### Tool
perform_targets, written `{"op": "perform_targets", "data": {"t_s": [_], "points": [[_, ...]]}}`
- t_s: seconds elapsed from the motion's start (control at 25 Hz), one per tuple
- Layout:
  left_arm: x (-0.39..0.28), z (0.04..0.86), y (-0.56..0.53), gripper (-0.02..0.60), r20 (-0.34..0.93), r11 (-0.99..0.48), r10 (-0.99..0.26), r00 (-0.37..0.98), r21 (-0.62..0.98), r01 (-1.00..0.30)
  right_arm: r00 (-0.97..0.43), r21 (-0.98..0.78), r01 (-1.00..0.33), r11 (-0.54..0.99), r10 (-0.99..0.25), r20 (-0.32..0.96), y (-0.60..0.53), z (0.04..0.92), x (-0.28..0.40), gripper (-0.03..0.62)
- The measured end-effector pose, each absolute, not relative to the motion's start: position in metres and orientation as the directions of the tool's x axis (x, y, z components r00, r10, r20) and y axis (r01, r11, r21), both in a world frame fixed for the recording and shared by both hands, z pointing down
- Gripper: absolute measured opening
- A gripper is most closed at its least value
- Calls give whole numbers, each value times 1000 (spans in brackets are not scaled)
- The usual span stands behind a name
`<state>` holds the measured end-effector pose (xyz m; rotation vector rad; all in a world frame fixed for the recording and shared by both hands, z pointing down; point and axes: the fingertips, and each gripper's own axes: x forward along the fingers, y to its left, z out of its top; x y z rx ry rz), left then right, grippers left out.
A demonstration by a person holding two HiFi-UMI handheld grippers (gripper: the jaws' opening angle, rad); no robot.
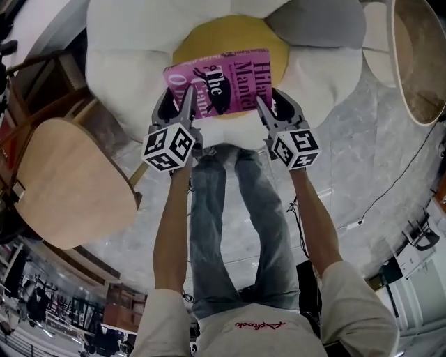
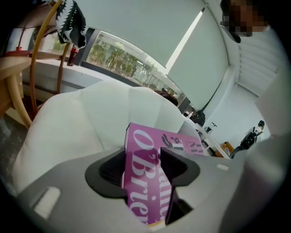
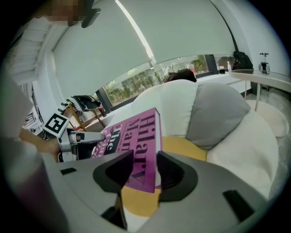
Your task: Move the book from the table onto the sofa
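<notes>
A magenta book with white and black lettering hangs over the yellow centre of a white flower-shaped sofa. My left gripper is shut on the book's near left corner, and in the left gripper view the cover stands on edge between the jaws. My right gripper is shut on the near right corner. In the right gripper view the book runs out from between the jaws, above the yellow cushion. Whether the book touches the sofa I cannot tell.
A grey petal cushion lies at the sofa's back right. A round wooden chair seat stands at the left, and a round wooden tabletop at the top right. The person's jeans-clad legs stand on marble floor, with a cable to the right.
</notes>
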<state>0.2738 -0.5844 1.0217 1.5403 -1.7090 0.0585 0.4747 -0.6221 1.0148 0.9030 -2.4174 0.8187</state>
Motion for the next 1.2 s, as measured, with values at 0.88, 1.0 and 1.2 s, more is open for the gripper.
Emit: {"op": "perform_targets", "data": {"t_s": [0.88, 1.0, 1.2], "points": [[287, 1158, -617, 243, 709, 243, -689, 150, 421, -874, -621, -394, -753, 527, -374, 689, -649, 1144, 483, 175], [287, 1163, -618, 244, 713, 247, -683, 157, 428, -869, -620, -400, -758, 515, -379, 687, -649, 1146, 483, 175], [286, 1161, -617, 244, 712, 245, -683, 162, 433, -867, -621, -395, -754, 525, -374, 689, -649, 1144, 482, 175]]}}
